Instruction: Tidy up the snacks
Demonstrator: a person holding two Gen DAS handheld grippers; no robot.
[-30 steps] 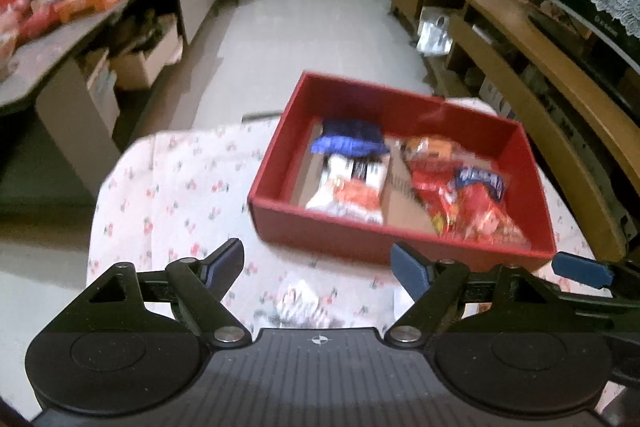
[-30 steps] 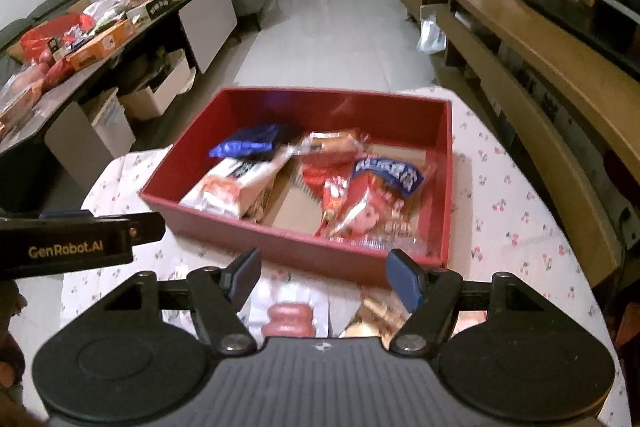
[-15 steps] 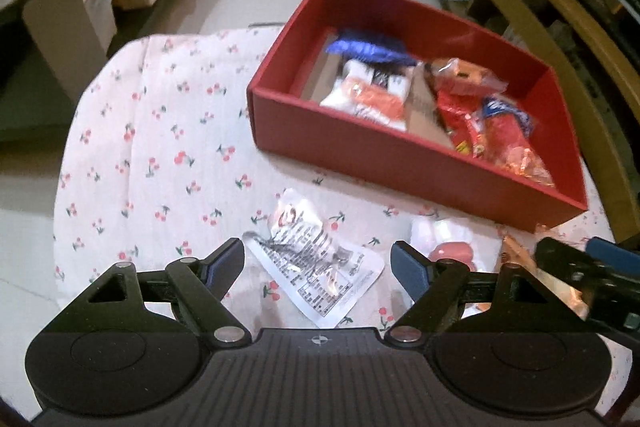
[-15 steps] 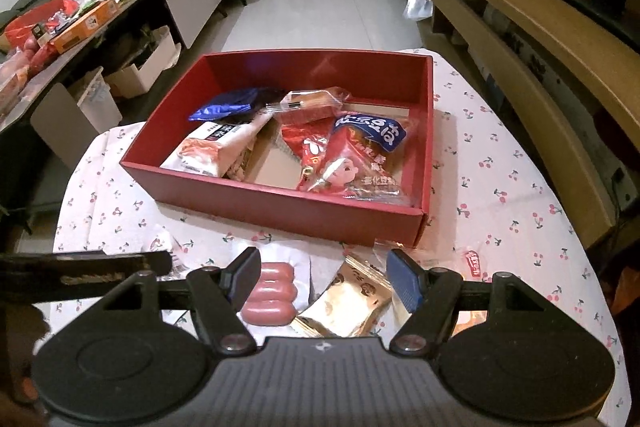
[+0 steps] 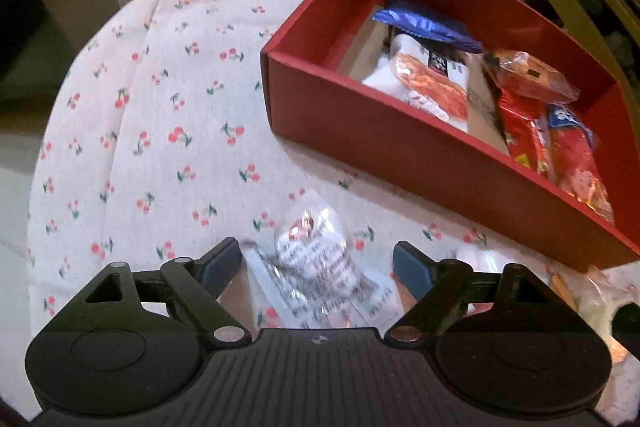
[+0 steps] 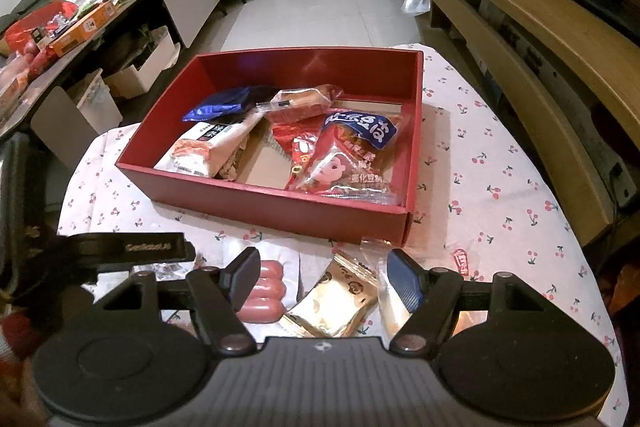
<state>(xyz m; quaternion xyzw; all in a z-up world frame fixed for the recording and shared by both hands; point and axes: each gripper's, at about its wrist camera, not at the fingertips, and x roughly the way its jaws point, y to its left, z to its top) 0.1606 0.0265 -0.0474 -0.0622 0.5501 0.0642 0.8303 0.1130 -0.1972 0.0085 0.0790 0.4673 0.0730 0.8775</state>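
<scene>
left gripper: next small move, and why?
Probably lower the left gripper a little and close on the clear printed packet. Its jaws are open with the packet lying flat on the cherry-print tablecloth between the fingertips, outside the red box that already holds other snacks. Contact isn't visible yet.

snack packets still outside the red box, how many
4, maybe more hidden: clear printed packet between the left tongs, sausage pack, gold packet between the right tongs, pale packet beside it.
</scene>
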